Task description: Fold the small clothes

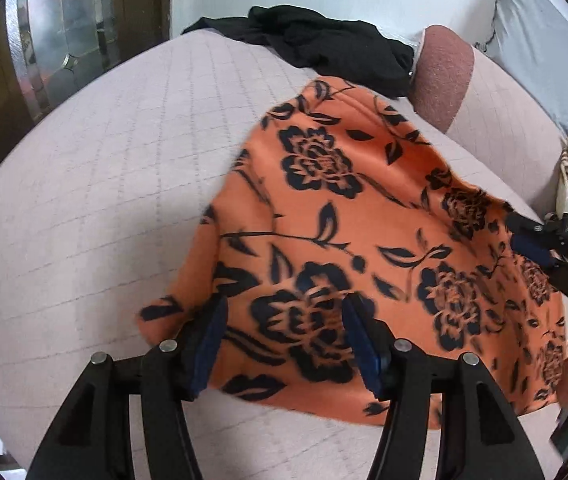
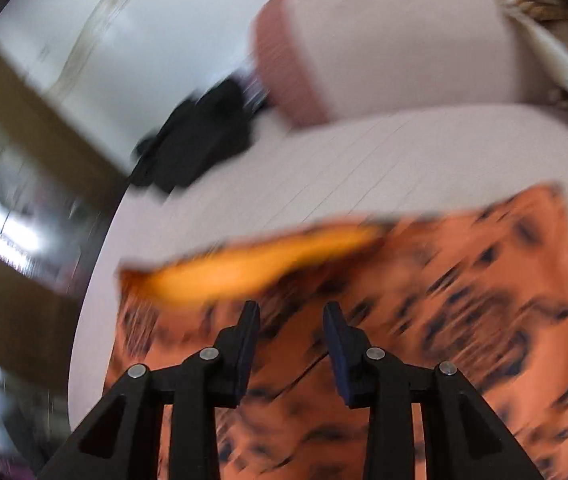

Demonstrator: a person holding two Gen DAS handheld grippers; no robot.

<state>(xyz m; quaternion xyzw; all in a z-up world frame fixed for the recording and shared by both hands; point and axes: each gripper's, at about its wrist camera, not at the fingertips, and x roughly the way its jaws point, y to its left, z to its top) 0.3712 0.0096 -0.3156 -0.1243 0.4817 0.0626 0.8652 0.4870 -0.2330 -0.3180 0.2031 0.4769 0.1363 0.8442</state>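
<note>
White letters "DAS" stand on the right claw (image 1: 540, 236) body.

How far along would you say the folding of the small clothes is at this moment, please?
Early. Nothing looks folded: the orange floral garment lies spread on the quilted bed cover, one edge seemingly turned over in the blurred right wrist view. In hand: both hand-held grippers, left and right, hover open over it, gripping nothing. Left: fold it, then the crumpled black garment beyond.
</note>
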